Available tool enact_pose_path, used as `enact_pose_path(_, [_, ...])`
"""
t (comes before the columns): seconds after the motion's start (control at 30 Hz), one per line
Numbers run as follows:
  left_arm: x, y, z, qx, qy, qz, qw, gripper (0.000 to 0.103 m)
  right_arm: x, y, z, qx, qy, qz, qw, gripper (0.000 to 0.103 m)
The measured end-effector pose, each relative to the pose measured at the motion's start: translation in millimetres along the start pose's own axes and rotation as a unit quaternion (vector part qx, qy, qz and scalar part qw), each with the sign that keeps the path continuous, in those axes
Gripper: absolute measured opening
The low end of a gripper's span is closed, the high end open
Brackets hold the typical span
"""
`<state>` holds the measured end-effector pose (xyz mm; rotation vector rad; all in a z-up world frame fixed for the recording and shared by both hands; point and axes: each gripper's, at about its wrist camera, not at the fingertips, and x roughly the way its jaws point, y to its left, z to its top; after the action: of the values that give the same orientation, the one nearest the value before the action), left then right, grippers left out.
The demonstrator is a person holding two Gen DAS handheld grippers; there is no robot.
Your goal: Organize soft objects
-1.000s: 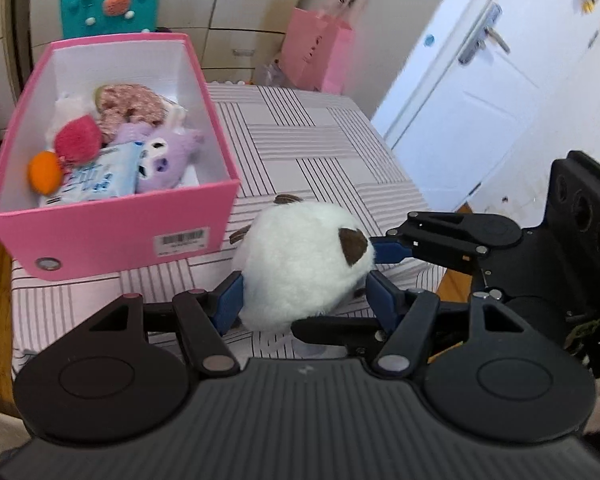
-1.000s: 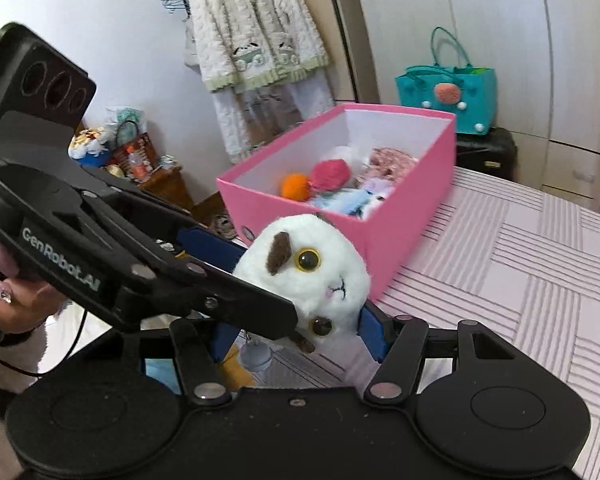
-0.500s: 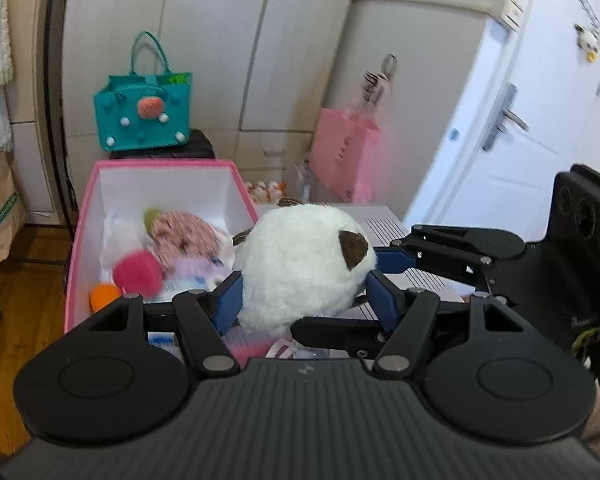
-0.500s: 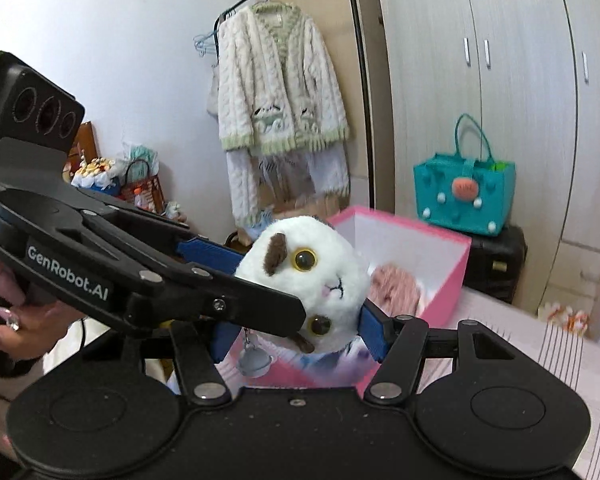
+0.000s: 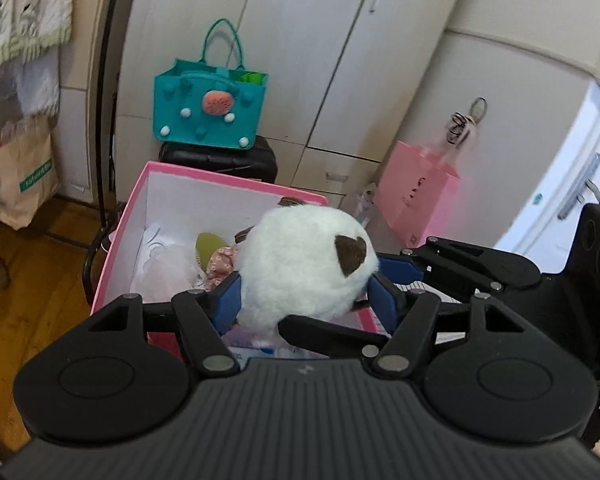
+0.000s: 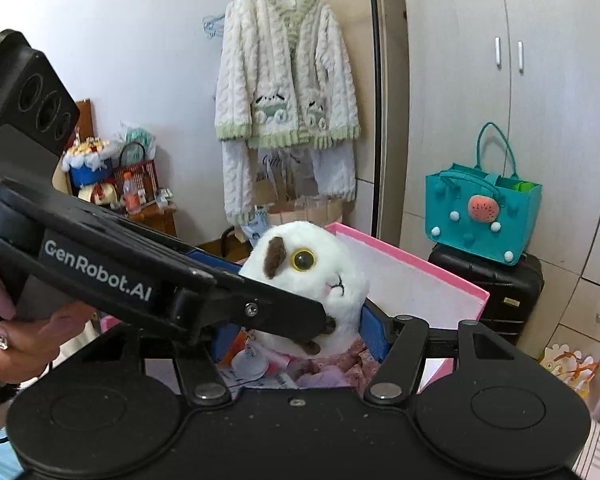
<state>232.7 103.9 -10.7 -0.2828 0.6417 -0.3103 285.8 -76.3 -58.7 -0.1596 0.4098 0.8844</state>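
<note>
You have both grippers clamped on the white plush toy (image 5: 300, 264): the left gripper (image 5: 304, 300) squeezes its sides with blue pads, and the right gripper (image 6: 296, 320) pinches it too. The toy hangs just above the open pink box (image 5: 148, 200), over the soft items (image 5: 216, 256) already lying inside that box.

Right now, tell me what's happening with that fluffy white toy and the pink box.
A person holds a gripper in each hand, and both the left gripper and the right gripper are clamped on one white plush toy. The toy hangs above the open pink box, which already holds other soft toys. It has not been released.
</note>
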Motion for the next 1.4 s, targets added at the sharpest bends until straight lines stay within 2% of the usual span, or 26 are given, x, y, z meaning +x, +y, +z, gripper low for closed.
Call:
enact_pose_path(0.17, [24, 13, 2, -0.023, 0.012, 0.005, 0.9997, 0.066, 21, -9, 1, -0.015, 0.027, -0.008, 0.999, 0.071])
enact_pose_path(0.27, [33, 12, 0, -0.015, 0.013, 0.046, 0.9987, 0.066, 27, -9, -5, -0.045, 0.023, -0.01, 0.999, 0.072])
enact_pose_path(0.33, [33, 8, -3, 0.002, 0.003, 0.066, 0.9978, 0.065, 29, -7, -9, -0.049, 0.026, -0.022, 0.998, 0.072])
enact_pose_path(0.47, [19, 4, -8, 0.011, -0.018, 0.072, 0.9972, 0.065, 23, -2, -16, -0.063, 0.026, -0.04, 0.997, 0.074])
enact_pose_path(0.63, [-6, -4, -16, 0.025, -0.05, 0.091, 0.9943, 0.066, 1, 0, -24, -0.025, 0.019, -0.042, 0.999, 0.075])
enact_pose_path(0.8, [-26, -10, -26, 0.027, -0.048, 0.089, 0.9945, 0.069, -35, 3, -32, 0.015, -0.005, -0.038, 0.999, 0.076])
enact_pose_path(0.97, [-39, -19, -34, 0.032, -0.041, 0.089, 0.9947, 0.072, -56, 4, -34, 0.037, 0.004, -0.063, 0.997, 0.076])
enact_pose_path(1.1, [-50, -32, -42, 0.048, -0.042, 0.083, 0.9945, 0.077, -74, 16, -39, 0.033, 0.02, -0.104, 0.994, 0.078])
enact_pose_path(1.17, [-56, -38, -47, 0.054, -0.047, 0.078, 0.9944, 0.08, -84, 26, -42, 0.02, 0.02, -0.125, 0.992, 0.086])
enact_pose_path(1.3, [-67, -50, -59, 0.067, -0.051, 0.077, 0.9935, 0.086, -108, 40, -48, 0.021, 0.014, -0.165, 0.986, 0.089])
enact_pose_path(1.4, [-77, -59, -68, 0.083, -0.056, 0.083, 0.9915, 0.093, -127, 44, -54, 0.042, 0.011, -0.187, 0.981, 0.098])
